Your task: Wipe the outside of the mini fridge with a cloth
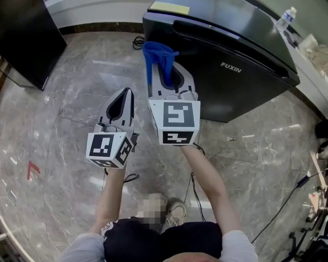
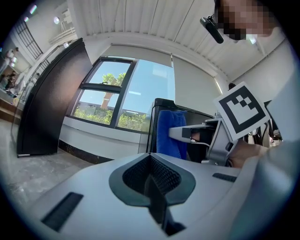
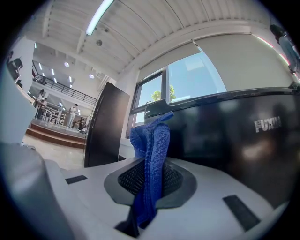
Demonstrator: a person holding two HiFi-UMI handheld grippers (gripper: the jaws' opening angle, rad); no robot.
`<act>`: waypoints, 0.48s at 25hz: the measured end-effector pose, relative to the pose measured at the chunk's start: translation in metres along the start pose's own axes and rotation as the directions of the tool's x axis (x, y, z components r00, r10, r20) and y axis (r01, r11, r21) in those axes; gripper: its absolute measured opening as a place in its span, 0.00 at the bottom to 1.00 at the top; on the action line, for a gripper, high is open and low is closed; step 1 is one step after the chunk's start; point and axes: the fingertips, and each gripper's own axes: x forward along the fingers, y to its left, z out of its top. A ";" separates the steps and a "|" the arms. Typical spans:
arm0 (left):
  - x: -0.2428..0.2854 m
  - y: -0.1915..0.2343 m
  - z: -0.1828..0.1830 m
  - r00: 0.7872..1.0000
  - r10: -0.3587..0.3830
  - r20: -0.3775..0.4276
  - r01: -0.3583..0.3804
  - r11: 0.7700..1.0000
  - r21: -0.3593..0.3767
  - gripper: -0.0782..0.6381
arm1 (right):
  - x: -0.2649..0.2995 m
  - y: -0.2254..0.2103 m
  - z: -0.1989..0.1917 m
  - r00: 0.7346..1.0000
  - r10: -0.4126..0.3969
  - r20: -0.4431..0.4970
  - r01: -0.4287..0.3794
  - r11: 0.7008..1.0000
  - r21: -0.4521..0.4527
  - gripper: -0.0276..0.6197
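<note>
The black mini fridge stands on the marble floor ahead, its door marked FUXIN; it fills the right side of the right gripper view. A blue cloth is pinched upright in my right gripper, which is shut on it and held just in front of the fridge's left front corner. The cloth rises between the jaws in the right gripper view and shows in the left gripper view. My left gripper hangs to the left and lower, shut with nothing in it.
A tall black cabinet stands at the far left. A yellow note lies on the fridge top. A water bottle sits on a ledge at the right. Cables trail over the floor at the right. My shoes are below.
</note>
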 end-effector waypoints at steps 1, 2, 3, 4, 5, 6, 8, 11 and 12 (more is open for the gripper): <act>0.001 -0.002 -0.001 1.000 -0.003 0.000 0.003 1.000 -0.002 0.12 | -0.004 -0.005 0.000 1.000 -0.009 0.001 0.009 1.000 0.002 0.15; 0.003 -0.005 -0.002 1.000 -0.009 0.000 0.009 1.000 -0.004 0.12 | -0.009 -0.011 -0.001 1.000 -0.021 0.003 0.021 1.000 0.003 0.15; 0.004 -0.009 -0.002 1.000 -0.017 0.000 0.017 1.000 -0.004 0.12 | -0.015 -0.019 -0.001 0.999 -0.036 0.005 0.036 0.999 0.003 0.15; 0.006 -0.013 -0.003 1.000 -0.027 0.000 0.027 1.000 -0.005 0.12 | -0.021 -0.027 -0.001 0.999 -0.052 0.009 0.052 0.999 0.005 0.15; 0.008 -0.018 -0.003 0.999 -0.038 0.000 0.038 0.999 -0.004 0.12 | -0.027 -0.035 0.000 0.997 -0.069 0.014 0.069 0.998 0.011 0.15; 0.010 -0.022 -0.004 0.999 -0.048 0.000 0.048 0.999 -0.004 0.12 | -0.033 -0.043 0.001 0.996 -0.086 0.019 0.085 0.996 0.019 0.15; 0.012 -0.029 -0.005 0.998 -0.064 -0.002 0.064 0.998 -0.003 0.12 | -0.046 -0.059 0.002 0.993 -0.115 0.025 0.114 0.993 0.036 0.15; 0.013 -0.034 -0.007 0.997 -0.075 -0.004 0.075 0.997 -0.007 0.12 | -0.064 -0.080 0.002 0.986 -0.163 0.027 0.161 0.985 0.056 0.15; 0.014 -0.035 -0.007 0.997 -0.076 -0.004 0.075 0.997 -0.009 0.11 | -0.070 -0.088 0.002 0.983 -0.180 0.028 0.178 0.982 0.065 0.15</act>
